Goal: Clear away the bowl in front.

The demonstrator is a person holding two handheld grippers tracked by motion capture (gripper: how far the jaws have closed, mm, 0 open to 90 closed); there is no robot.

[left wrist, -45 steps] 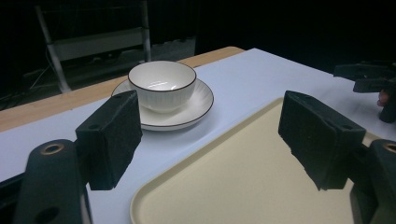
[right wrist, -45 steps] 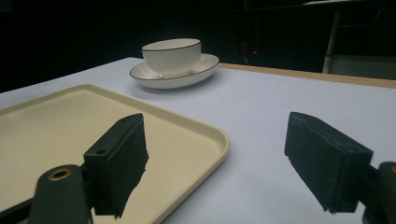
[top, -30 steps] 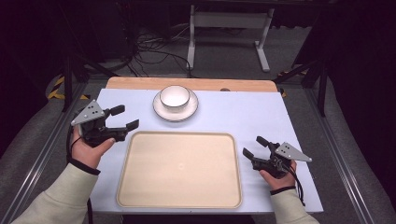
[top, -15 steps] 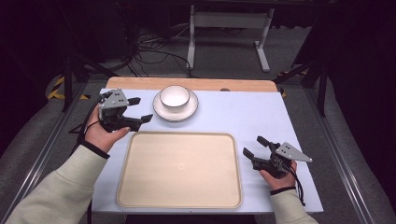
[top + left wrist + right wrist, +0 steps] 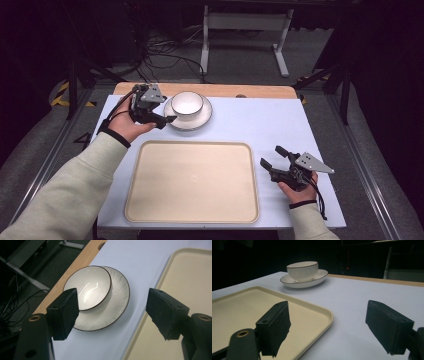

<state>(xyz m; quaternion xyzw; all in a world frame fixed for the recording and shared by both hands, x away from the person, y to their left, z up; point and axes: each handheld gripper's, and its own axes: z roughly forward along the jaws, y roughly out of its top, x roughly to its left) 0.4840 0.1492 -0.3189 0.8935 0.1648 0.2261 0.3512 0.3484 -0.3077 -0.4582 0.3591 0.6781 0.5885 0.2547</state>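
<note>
Nearest me, my right gripper (image 5: pixel 272 158) sits low over the table (image 5: pixel 280 125), jaws standing well apart with nothing between them, just off the right edge of the cream tray (image 5: pixel 192 181). In the right gripper view the tray's rounded corner lies under the left jaw and bare table under the right one (the bowl and saucer sit well beyond, off toward the left jaw's side).

Further out, my left gripper (image 5: pixel 167 111) is up at the far left corner of the tray, its jaws apart too; they have just been closing a little, and there's nothing clamped. Its tips point at the white bowl (image 5: pixel 187 103), which rests in the saucer (image 5: pixel 206 116), just beside the tips, not touching as far as I can tell. In the left gripper view the bowl (image 5: pixel 90 287) sits off-centre on the saucer (image 5: pixel 117 305), ahead of the left jaw, with the tray's edge (image 5: pixel 160 277) ahead of the right jaw.
</note>
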